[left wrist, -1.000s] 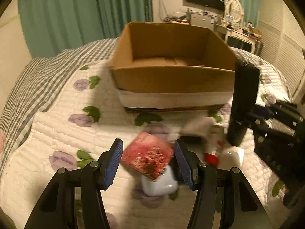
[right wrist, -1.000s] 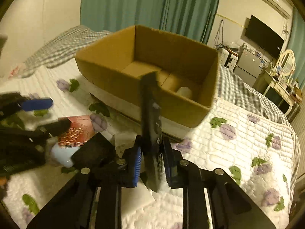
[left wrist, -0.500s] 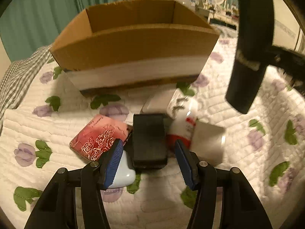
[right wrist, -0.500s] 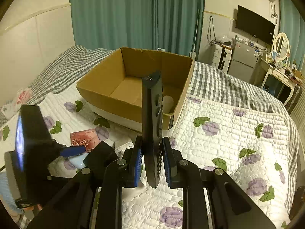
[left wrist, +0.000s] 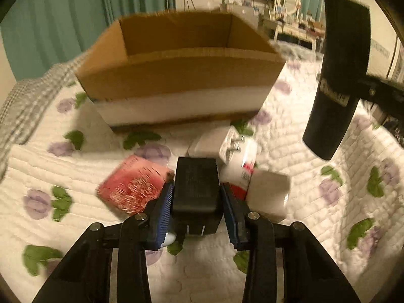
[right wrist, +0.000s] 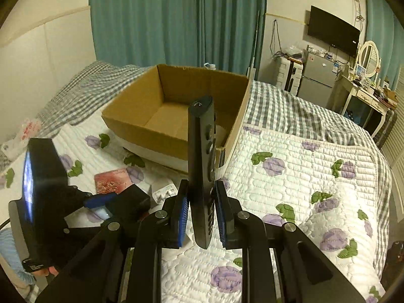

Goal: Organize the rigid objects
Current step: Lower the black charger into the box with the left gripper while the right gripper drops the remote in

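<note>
My left gripper (left wrist: 197,199) is shut on a black power adapter (left wrist: 195,189) lying among a pile on the quilt. Beside it lie a red card case (left wrist: 131,186), a white plug charger (left wrist: 237,151) and a white box (left wrist: 269,193). My right gripper (right wrist: 200,216) is shut on a black remote control (right wrist: 202,156) and holds it upright above the quilt; the remote also shows in the left wrist view (left wrist: 338,75). An open cardboard box (right wrist: 176,116) stands behind the pile, also seen in the left wrist view (left wrist: 181,75). A white object lies inside it.
The quilted floral bedspread (right wrist: 303,176) covers the bed, with a grey checked blanket (right wrist: 290,108) behind. A desk, fridge and TV stand at the far right. The left gripper's body (right wrist: 45,202) fills the lower left of the right wrist view.
My left gripper moved from the red card case to the black adapter and closed on it. My right gripper rose with the remote and drew back from the box.
</note>
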